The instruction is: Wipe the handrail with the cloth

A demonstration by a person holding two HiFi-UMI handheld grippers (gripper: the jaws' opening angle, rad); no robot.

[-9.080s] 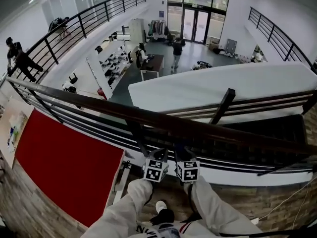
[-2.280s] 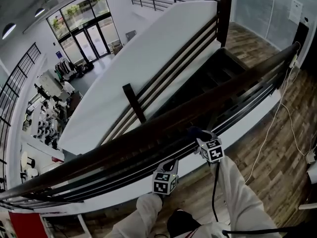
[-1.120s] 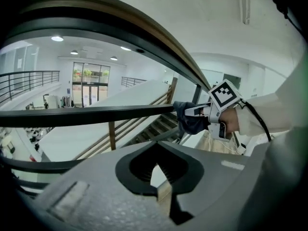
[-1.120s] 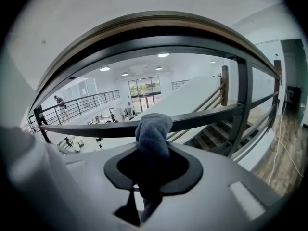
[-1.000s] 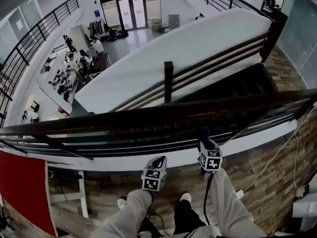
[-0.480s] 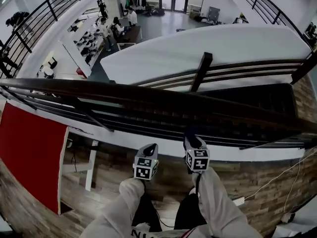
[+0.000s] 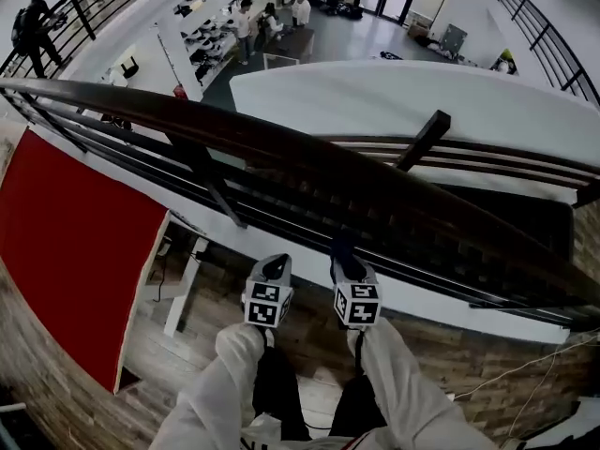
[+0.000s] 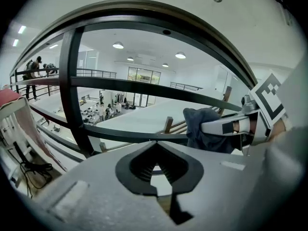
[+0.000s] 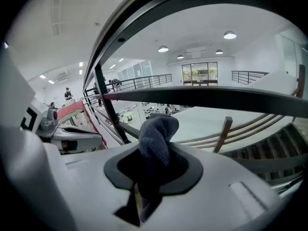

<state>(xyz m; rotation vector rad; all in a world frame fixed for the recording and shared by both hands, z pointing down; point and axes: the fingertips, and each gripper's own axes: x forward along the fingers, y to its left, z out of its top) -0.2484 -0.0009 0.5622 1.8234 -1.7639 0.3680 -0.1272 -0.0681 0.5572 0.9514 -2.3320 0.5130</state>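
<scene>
Your right gripper [image 7: 345, 256] has its jaws closed on the cloth [image 9: 156, 134], a dark blue wad that sticks up out of the jaw notch and folds over at the top. In the right gripper view the cloth sits below the handrail [image 9: 159, 4], with open space between the cloth's top and the dark top rail, so it is not touching that rail. In the head view the cloth [image 7: 344, 248] lies on your side of the handrail [image 7: 281, 143], level with the lower bars beneath it.

Your left gripper [image 7: 276, 268] is just beside the right one, also on your side of the handrail and below its top rail. Its jaws are drawn together with nothing between them; only the railing bars and the white wall beyond show through the notch. From the left gripper view, the cloth [image 8: 202, 129] hangs under one of the handrail's bars [image 8: 144, 90]. The red panel [image 7: 84, 242] lies below the handrail, to your left.
</scene>
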